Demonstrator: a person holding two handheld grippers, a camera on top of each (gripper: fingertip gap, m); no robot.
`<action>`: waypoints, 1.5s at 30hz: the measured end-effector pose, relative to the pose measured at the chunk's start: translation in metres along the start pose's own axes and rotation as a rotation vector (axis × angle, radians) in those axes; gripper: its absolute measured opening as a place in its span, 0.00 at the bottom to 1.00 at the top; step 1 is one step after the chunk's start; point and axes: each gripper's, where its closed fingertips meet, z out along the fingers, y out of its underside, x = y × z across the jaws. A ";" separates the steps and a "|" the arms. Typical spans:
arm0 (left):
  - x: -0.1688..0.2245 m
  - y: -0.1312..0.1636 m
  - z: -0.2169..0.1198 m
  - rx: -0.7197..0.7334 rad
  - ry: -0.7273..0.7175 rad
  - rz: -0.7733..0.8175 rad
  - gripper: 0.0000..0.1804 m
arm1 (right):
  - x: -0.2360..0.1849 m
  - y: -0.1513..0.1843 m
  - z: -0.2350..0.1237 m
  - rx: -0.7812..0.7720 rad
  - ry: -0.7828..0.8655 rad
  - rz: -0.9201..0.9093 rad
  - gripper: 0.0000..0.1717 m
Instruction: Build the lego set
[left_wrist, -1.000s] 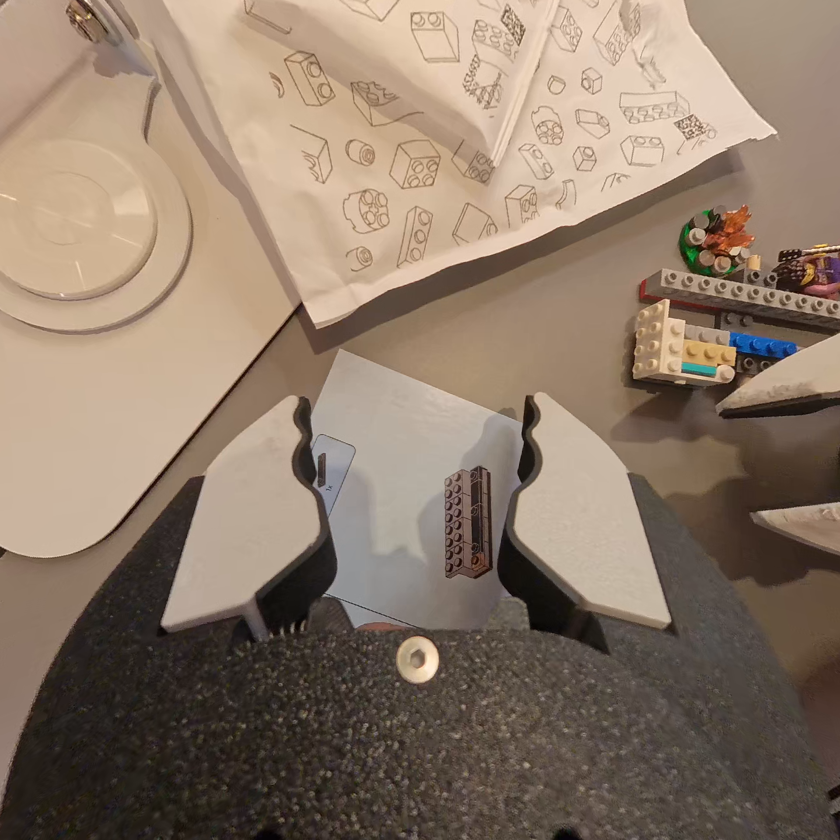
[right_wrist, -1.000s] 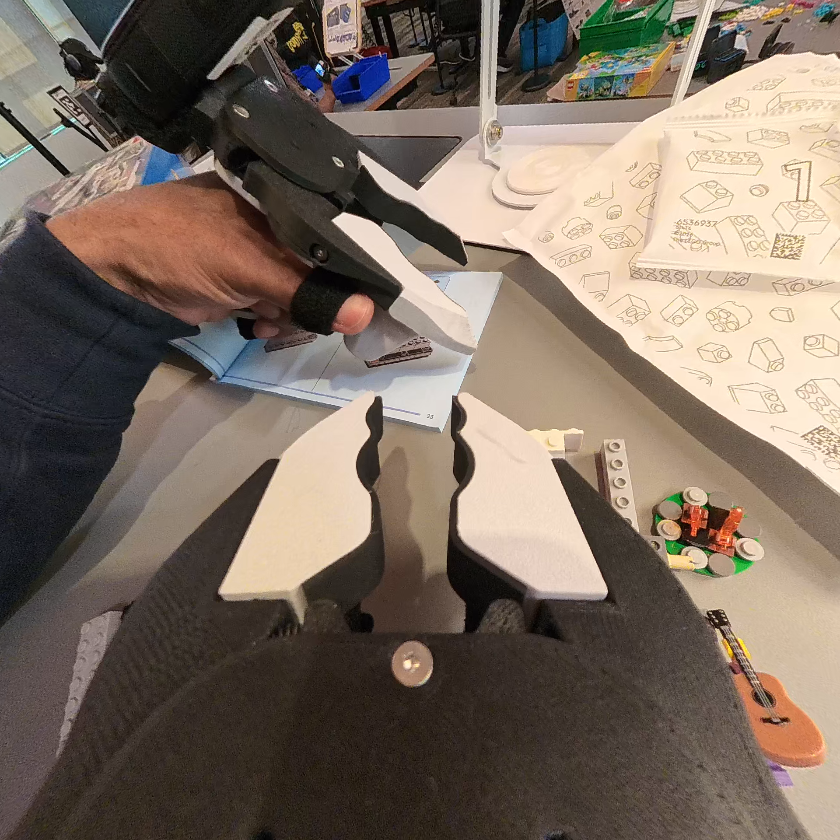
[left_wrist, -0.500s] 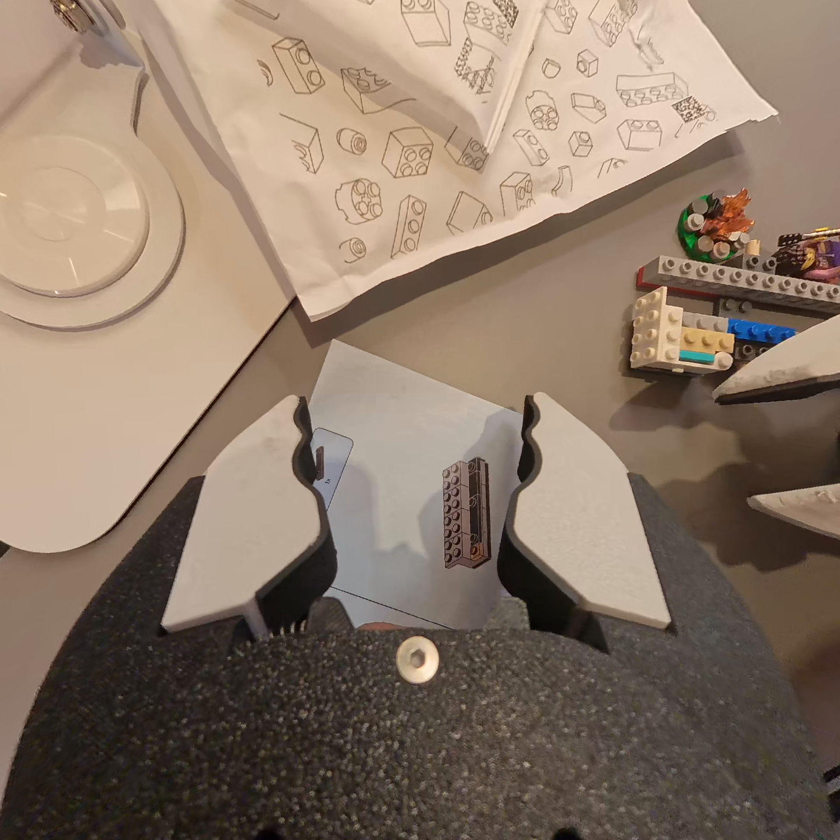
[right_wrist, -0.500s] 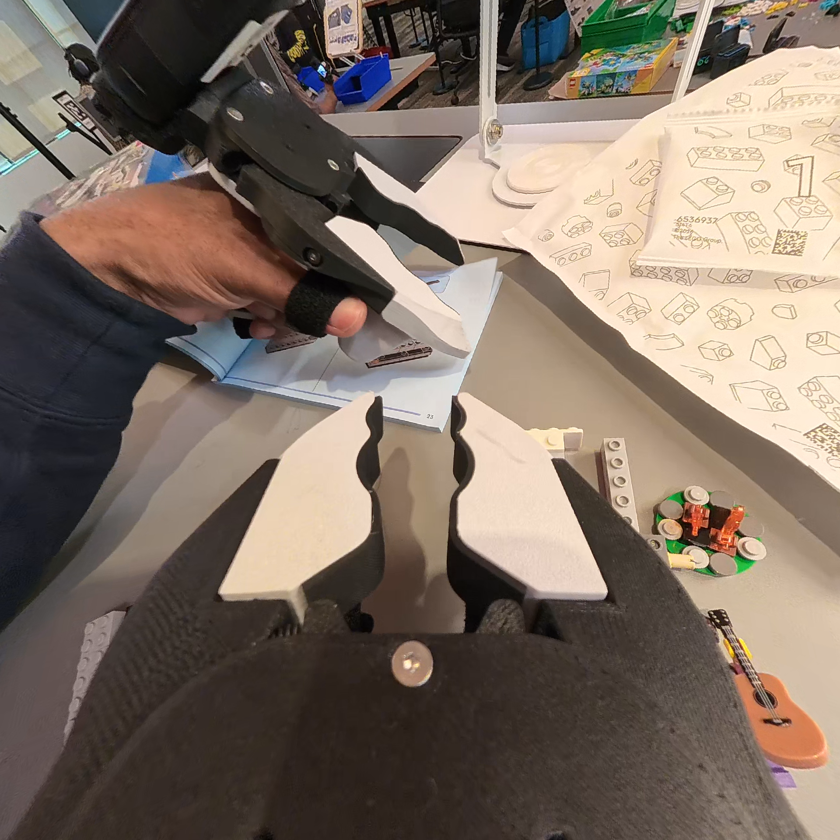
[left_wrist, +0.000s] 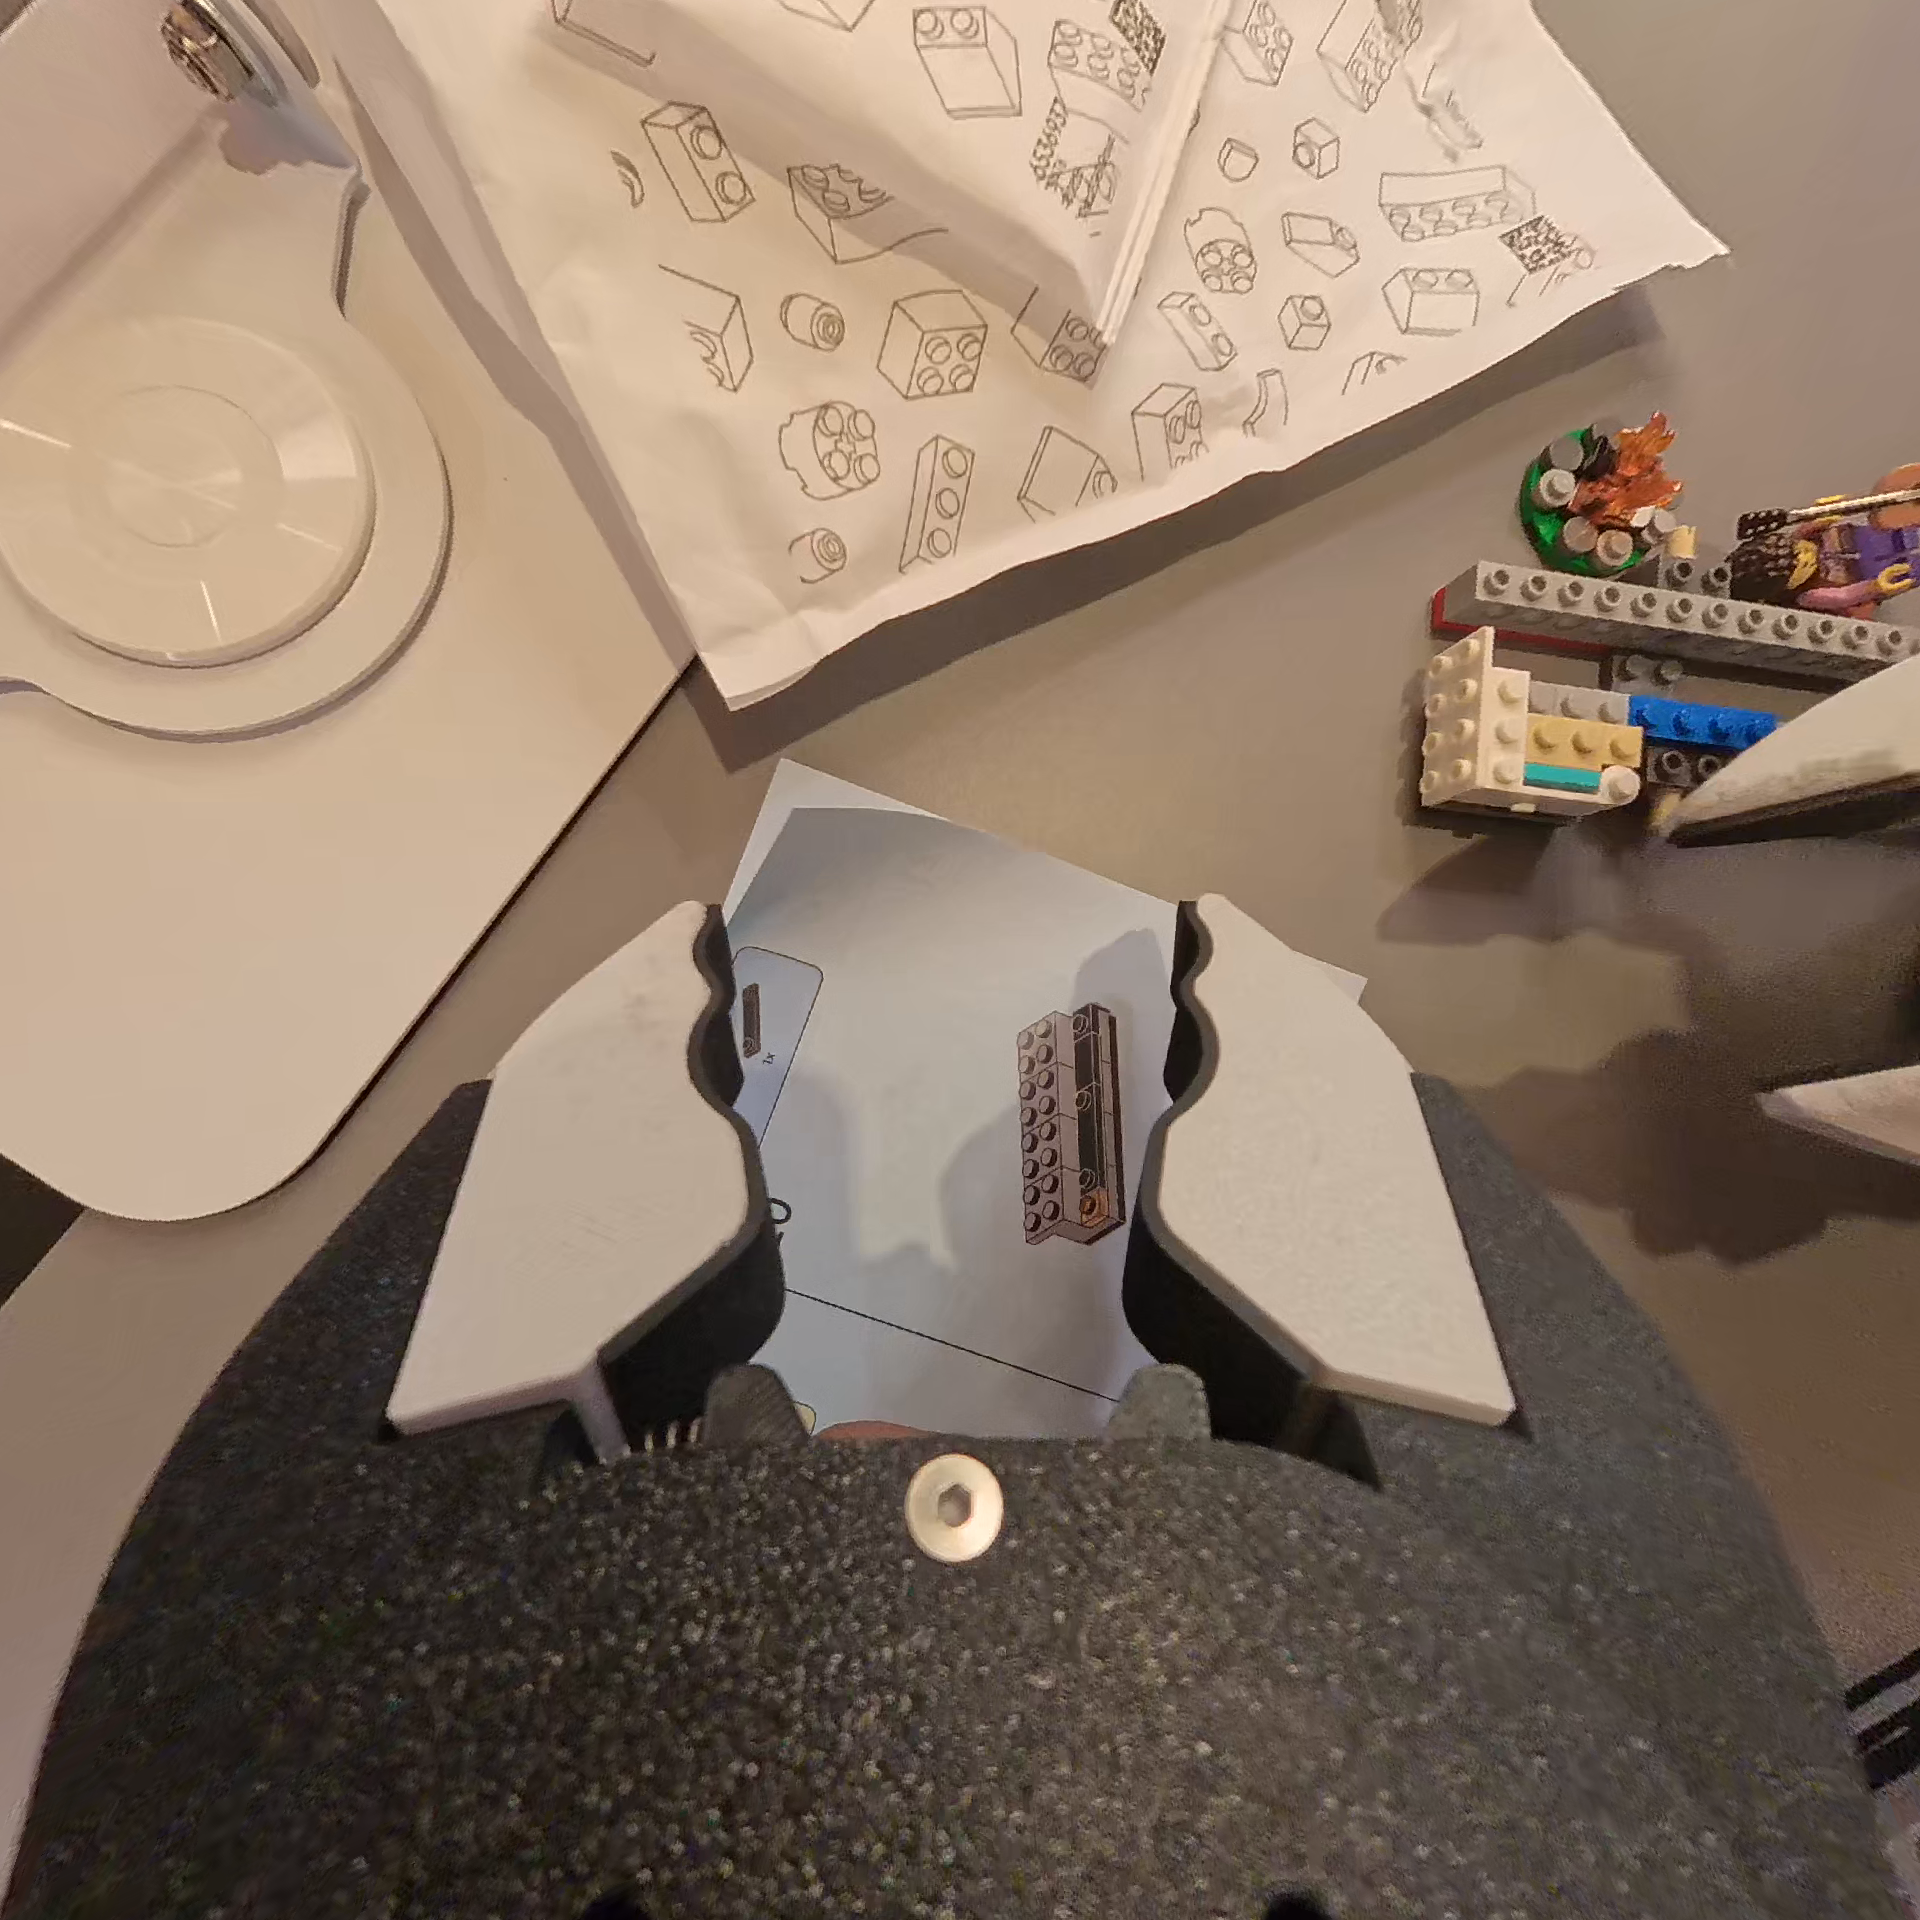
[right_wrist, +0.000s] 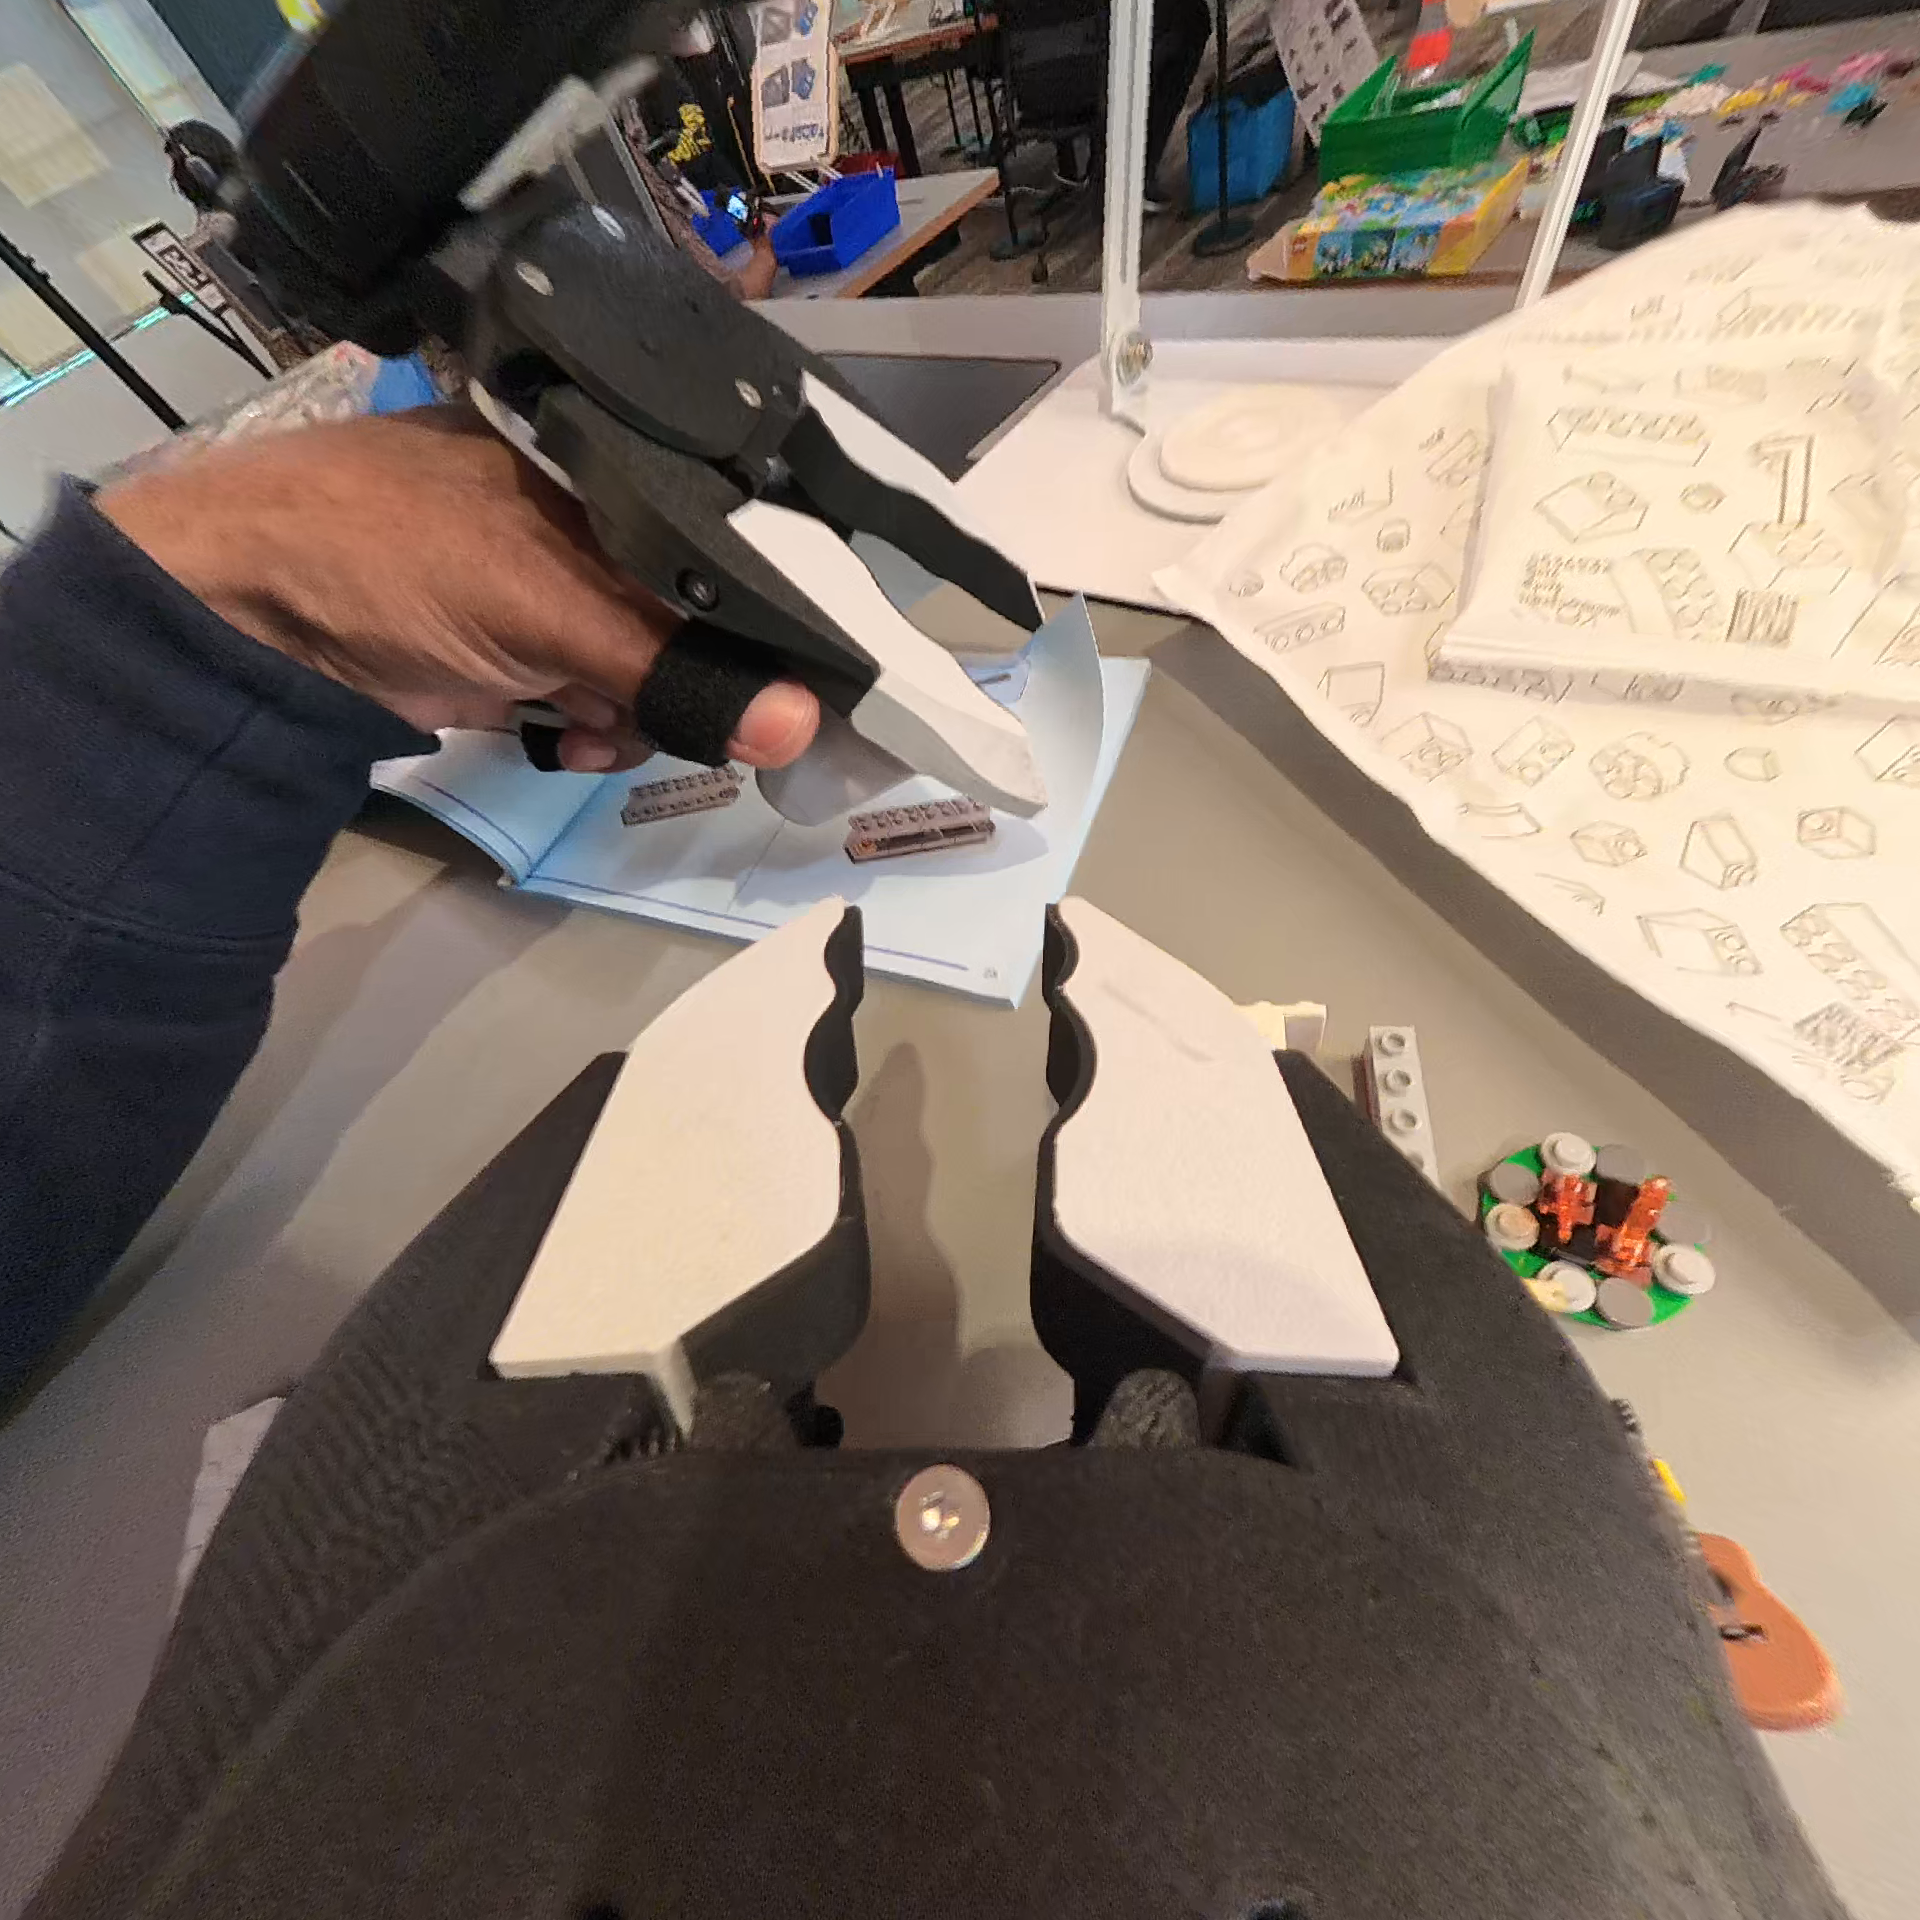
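Booklet (right_wrist: 966, 935) pale-blue, thin page curling beside left gripper (right_wrist: 1023, 707).

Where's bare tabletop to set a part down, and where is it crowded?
Free: the grey strip between the instruction booklet and the printed paper bag, running right to the brick build. Also the patch between the right claw fingers. Crowded: right side, round green piece, grey plate, brown toy guitar.

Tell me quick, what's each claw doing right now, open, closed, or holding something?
Left claw: open wide over the light blue booklet, one page curling up by its tip; nothing gripped.
Right claw: partly open above the grey table, holding nothing.
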 end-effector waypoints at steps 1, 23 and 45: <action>0.000 -0.001 -0.001 0.004 0.001 0.000 0.45 | -0.001 -0.006 -0.002 0.009 -0.004 -0.015 0.20; -0.012 0.015 -0.009 -0.021 0.005 0.007 0.43 | 0.017 -0.024 0.089 -0.302 -0.257 0.176 0.23; 0.042 0.011 0.004 -0.035 -0.071 0.425 0.47 | 0.038 -0.054 0.052 -0.026 -0.115 0.083 0.17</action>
